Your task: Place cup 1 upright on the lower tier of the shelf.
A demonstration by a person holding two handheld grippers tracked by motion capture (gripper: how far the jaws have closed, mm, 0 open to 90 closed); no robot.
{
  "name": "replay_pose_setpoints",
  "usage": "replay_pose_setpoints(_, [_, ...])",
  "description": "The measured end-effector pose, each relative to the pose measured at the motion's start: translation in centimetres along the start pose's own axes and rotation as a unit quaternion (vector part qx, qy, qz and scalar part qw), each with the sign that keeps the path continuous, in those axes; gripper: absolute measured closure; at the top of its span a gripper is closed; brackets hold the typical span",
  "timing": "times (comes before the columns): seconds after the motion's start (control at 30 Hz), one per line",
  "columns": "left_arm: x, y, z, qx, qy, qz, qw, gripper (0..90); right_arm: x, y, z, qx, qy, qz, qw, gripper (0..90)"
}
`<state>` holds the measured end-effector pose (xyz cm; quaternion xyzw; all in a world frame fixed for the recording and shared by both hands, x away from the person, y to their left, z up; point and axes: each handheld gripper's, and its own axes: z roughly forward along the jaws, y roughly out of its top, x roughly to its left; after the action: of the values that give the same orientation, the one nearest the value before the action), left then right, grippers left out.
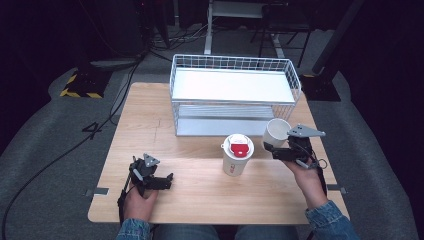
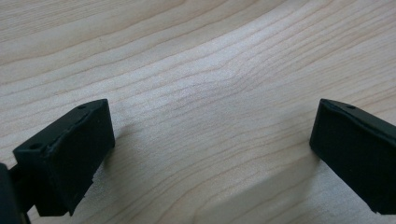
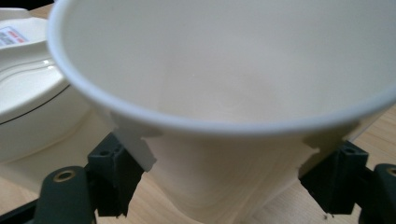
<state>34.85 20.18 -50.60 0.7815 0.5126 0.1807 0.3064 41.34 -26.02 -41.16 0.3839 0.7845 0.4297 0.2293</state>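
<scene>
At the right of the high view, the right gripper (image 1: 278, 148) clasps an open white paper cup (image 1: 276, 132) by its lower wall, a jaw pressed on either side, just right of a white lidded cup with a red label (image 1: 237, 154). Toward the lower left, the left gripper (image 1: 159, 181) rests on the pale wooden table (image 1: 200, 200), jaws spread wide and empty. A white wire basket (image 1: 235, 92) stands in the upper middle.

Two black hand-held grippers (image 1: 156, 181) (image 1: 276, 150) (each with a grey three-cornered plate), blue denim sleeves (image 1: 330, 220).
</scene>
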Motion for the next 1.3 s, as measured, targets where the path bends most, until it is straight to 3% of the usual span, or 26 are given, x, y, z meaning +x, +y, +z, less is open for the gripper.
replay_pose_setpoints(0.4, [0.0, 0.0, 0.0, 0.000, 0.000, 0.001, 1.0000, 0.4, -1.4, 1.1, 3.5, 0.020, -0.010, -0.001, 0.9997, 23.0])
replay_pose_setpoints(1.0, [0.0, 0.0, 0.0, -0.001, -0.001, 0.000, 1.0000, 0.4, -2.5, 1.9, 7.4, 0.015, -0.023, 0.004, 0.9996, 23.0])
replay_pose_setpoints(1.3, [0.0, 0.0, 0.0, 0.000, -0.001, 0.000, 1.0000, 0.4, -3.3, 1.4, 9.1, 0.016, -0.027, 0.018, 0.9993, 23.0])
